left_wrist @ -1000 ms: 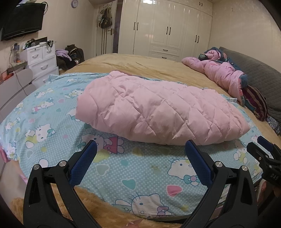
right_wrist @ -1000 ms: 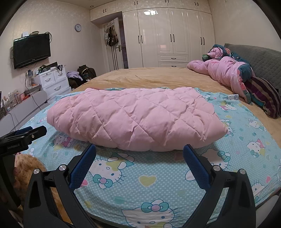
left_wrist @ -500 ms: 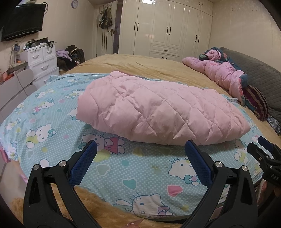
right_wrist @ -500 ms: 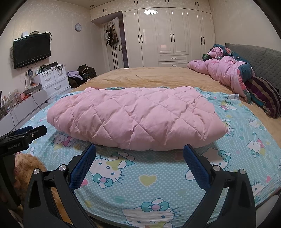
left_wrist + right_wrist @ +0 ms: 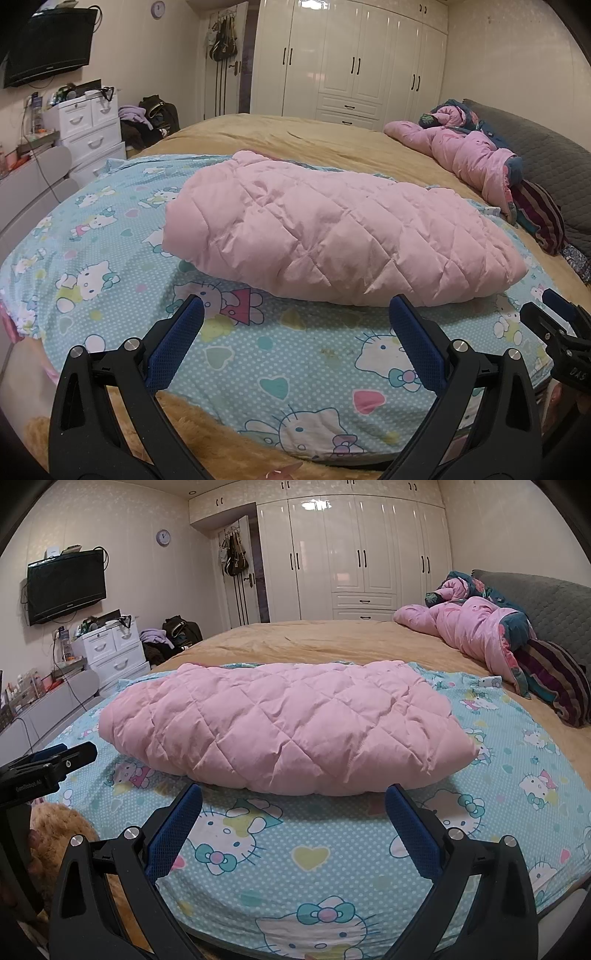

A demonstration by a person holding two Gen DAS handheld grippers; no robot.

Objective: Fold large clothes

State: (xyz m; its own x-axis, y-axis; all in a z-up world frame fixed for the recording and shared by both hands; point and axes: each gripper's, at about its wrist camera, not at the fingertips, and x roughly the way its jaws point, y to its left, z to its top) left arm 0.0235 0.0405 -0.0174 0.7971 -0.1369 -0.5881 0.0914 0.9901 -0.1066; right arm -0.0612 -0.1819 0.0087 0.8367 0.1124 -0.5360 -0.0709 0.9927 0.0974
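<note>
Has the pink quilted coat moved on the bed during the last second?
No. In the right wrist view the pink quilted coat lies in the same place on the cartoon-cat sheet, below the same white wardrobe. Both claws hang open, apart from it.

Pale pink quilted jacket (image 5: 284,734), stitched in a diamond grid, folded on a light blue sheet (image 5: 332,864) patterned with white polka dots, white cartoon cats, and hearts in pink, yellow and teal. Beyond the sheet's far edge, a plain tan bedspread (image 5: 325,638). At the bed's far right corner, a second pink garment (image 5: 476,635) with dark teal floral trim, beside a cushion (image 5: 557,679) striped in dark purple and maroon; grey quilted headboard (image 5: 546,598) behind. Left gripper (image 5: 295,325) and right gripper (image 5: 293,803): black frames, blue textured pads (image 5: 173,830). White glossy wardrobe (image 5: 354,550) with black handles; white drawer unit (image 5: 110,653); black television (image 5: 66,587); cream walls.
</note>
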